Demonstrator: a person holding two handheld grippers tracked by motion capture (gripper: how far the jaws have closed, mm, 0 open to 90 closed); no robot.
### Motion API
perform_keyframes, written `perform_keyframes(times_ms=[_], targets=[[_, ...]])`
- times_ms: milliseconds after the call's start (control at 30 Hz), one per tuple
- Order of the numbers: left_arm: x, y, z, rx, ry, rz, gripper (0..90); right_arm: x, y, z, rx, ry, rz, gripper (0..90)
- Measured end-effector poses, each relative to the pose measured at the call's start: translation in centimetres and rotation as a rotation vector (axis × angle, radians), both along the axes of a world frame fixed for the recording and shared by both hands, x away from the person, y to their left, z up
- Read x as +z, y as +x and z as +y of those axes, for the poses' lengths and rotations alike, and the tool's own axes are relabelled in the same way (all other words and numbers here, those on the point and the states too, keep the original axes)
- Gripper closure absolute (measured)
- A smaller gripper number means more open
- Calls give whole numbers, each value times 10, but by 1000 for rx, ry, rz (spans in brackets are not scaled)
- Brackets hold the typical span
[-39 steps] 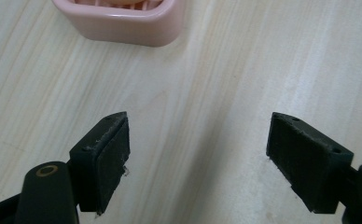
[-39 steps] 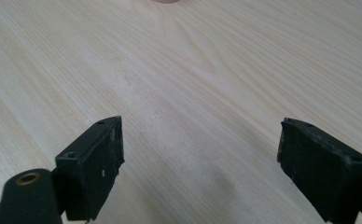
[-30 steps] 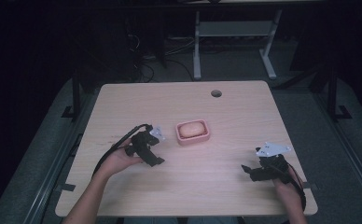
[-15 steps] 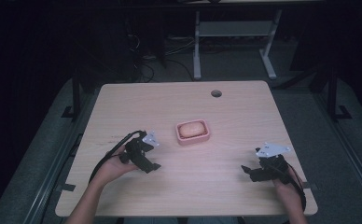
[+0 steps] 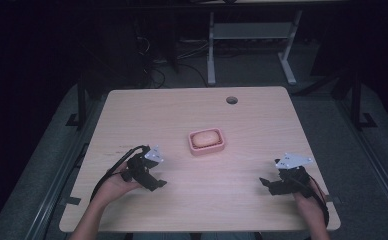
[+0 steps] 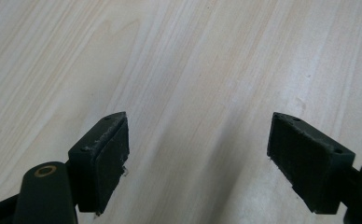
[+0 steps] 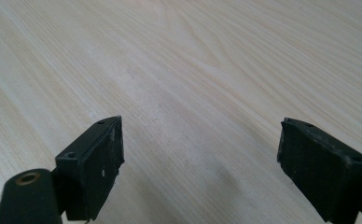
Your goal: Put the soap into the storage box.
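1. The left gripper point(image 5: 154, 180) rests low over the near-left part of the light wooden desk point(image 5: 182, 110), held in the person's left hand point(image 5: 117, 184); its cable loops out behind the hand.
2. In the left gripper view, the left gripper's point(image 6: 195, 154) fingers point(image 6: 105, 158) are spread wide apart, with nothing but bare wood grain between them.
3. The right gripper point(image 5: 268, 184) sits over the near-right part of the desk, held by the right hand point(image 5: 307, 200), with its grey three-cornered plate on top.
4. In the right gripper view, the right gripper's point(image 7: 200, 158) fingers point(image 7: 93, 163) are also spread wide, and bare desk surface lies between and beyond them.
5. A pink soap dish point(image 5: 207, 141) stands near the middle of the desk, and a paler pink soap bar point(image 5: 205, 138) lies inside it.
6. The dish lies beyond the left fingers and off to their right, apart from them and not touched; it is well apart from the right fingers, beyond them and to their left.
7. The dish sits roughly between the two grippers, farther from the person than either.
8. A small round hole point(image 5: 231, 100) shows in the desk near its far edge, well beyond the dish.
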State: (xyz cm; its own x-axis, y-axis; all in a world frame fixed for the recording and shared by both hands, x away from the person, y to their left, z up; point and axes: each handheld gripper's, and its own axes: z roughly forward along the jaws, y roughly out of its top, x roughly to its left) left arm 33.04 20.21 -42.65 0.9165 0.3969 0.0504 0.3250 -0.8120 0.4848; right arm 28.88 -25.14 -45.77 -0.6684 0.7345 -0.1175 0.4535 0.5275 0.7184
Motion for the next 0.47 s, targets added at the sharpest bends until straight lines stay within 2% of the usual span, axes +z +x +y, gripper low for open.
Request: perform_keyframes(times_ms=[433, 467], targets=[[-9, -19, 21, 48, -6, 6, 203, 1, -1, -1, 10, -9, -5, 140], [-9, -19, 22, 45, -5, -6, 203, 1, -1, -1, 13, -17, -7, 139]])
